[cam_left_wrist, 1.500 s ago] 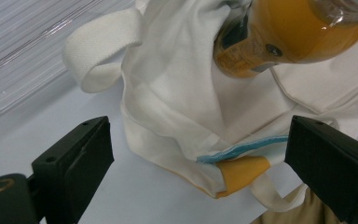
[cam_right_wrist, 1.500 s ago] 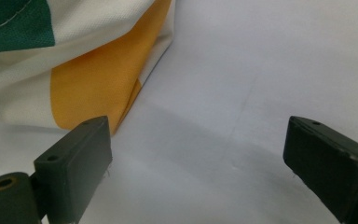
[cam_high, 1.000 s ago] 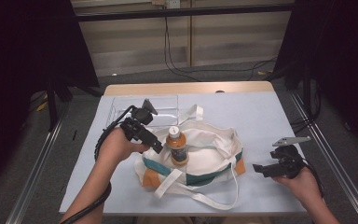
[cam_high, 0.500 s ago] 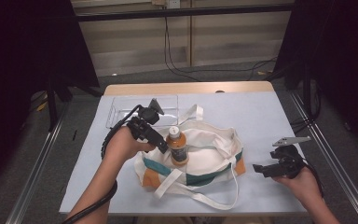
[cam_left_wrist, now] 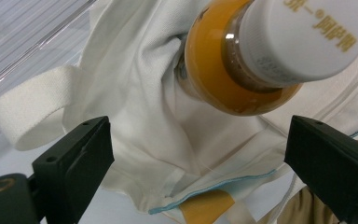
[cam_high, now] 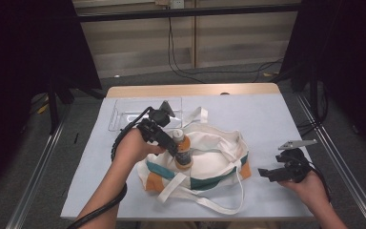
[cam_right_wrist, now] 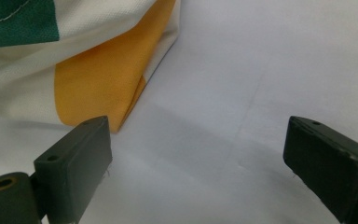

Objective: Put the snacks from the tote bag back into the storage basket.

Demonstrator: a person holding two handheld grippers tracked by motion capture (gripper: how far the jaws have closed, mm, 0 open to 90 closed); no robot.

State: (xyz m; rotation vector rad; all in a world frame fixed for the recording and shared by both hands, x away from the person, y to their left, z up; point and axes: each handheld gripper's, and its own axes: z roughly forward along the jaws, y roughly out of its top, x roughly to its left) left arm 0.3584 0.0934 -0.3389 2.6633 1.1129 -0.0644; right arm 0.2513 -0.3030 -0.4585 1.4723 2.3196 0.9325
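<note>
Scene: a bench (cam_high: 276, 119) under a pale cover, a tote bag (cam_high: 209, 157) lying flat at centre frame, a clear tray (cam_high: 124, 114) at upper left.
Bottle: an orange drink bottle (cam_high: 182, 150) with a white cap stands upright on the bag, centre frame; in the left gripper view it sits at upper right, above and beyond the jaw tips, cap toward the camera.
Left gripper: the left gripper (cam_high: 169, 145) is just left of the bottle in the high view; its jaws are spread wide with nothing between them but bag cloth, and they do not touch the bottle.
Right gripper: the right gripper (cam_high: 271, 174) rests at lower right of the high view, well apart from the bottle; its jaws are also wide apart and empty, over bare bench beside the bag's orange corner (cam_right_wrist: 107, 79).
Change: over the last second the left gripper has slid in from the tray side toward the bottle's neck; the right has stayed put.
Reading: judged as an approach to grasp the bottle; closure has not yet begun.
Bag strap: a white strap (cam_left_wrist: 32, 109) loops toward the left jaw.
</note>
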